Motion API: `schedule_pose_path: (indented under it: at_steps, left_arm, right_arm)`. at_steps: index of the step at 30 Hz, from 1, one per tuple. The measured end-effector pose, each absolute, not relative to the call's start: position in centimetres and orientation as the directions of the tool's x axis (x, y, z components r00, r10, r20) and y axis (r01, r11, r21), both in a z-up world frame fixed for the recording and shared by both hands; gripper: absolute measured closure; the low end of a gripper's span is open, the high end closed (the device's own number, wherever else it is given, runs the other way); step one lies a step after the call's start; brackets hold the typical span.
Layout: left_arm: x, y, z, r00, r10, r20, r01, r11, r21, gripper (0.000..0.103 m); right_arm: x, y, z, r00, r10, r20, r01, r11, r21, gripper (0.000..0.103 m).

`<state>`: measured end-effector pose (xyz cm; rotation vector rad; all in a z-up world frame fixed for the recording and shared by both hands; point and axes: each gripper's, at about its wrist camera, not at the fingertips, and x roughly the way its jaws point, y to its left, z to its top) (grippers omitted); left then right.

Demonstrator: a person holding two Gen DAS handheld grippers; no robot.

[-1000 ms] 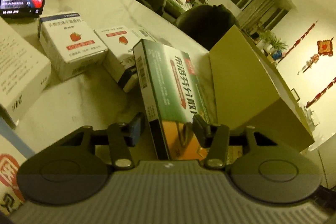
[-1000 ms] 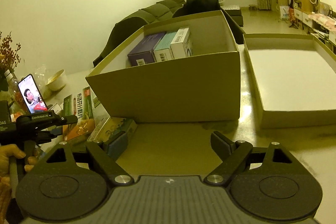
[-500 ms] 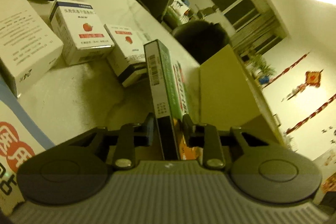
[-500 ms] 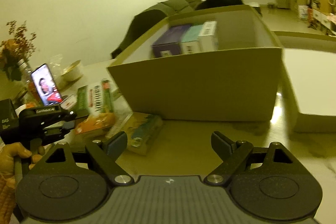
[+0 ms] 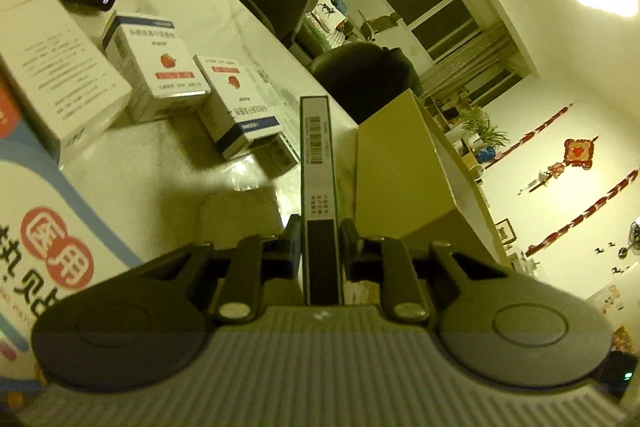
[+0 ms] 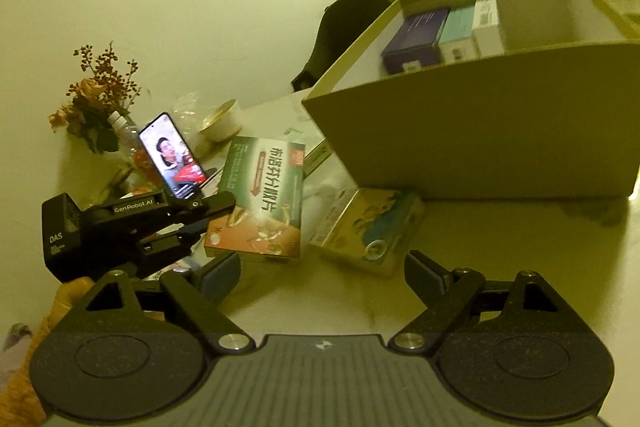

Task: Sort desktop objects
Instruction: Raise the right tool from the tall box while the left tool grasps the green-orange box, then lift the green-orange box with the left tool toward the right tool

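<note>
Each gripper has a grey ribbed body flanked by two round dark discs, with black linkage arms pinned by silver screws. The right gripper (image 6: 322, 271) carries blue-grey pads on its fingers (image 6: 220, 273). The left gripper (image 5: 320, 239), seen side-on, is black, lettered "GenRobot.AI" and "DAS" in white. Just beside that lettering, an orange knitted sleeve (image 6: 24, 359) shows.

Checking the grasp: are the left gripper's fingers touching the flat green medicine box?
Touching. The left wrist view shows both fingers pressed against the green medicine box, no gap either side.
</note>
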<state>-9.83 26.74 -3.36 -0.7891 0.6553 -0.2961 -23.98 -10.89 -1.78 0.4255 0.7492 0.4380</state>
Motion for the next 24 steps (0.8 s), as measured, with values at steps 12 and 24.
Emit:
schedule_pose_path:
  at_steps: [12, 24]
  left_arm:
    - [-10.6, 28.1, -3.9, 0.749, -0.554, -0.363, -0.02, 0.529, -0.848, 0.086]
    - [-11.1, 28.4, -3.1, 0.722, -0.652, -0.231, 0.021, 0.355, -0.935, 0.086]
  right_arm:
    - [-22.9, -9.7, -2.3, 0.582, 0.625, -0.521, -0.259, 0.75, 0.609, 0.012]
    - [-21.2, -10.7, -2.4, 0.548, 0.751, -0.37, -0.246, 0.567, 0.786, 0.012]
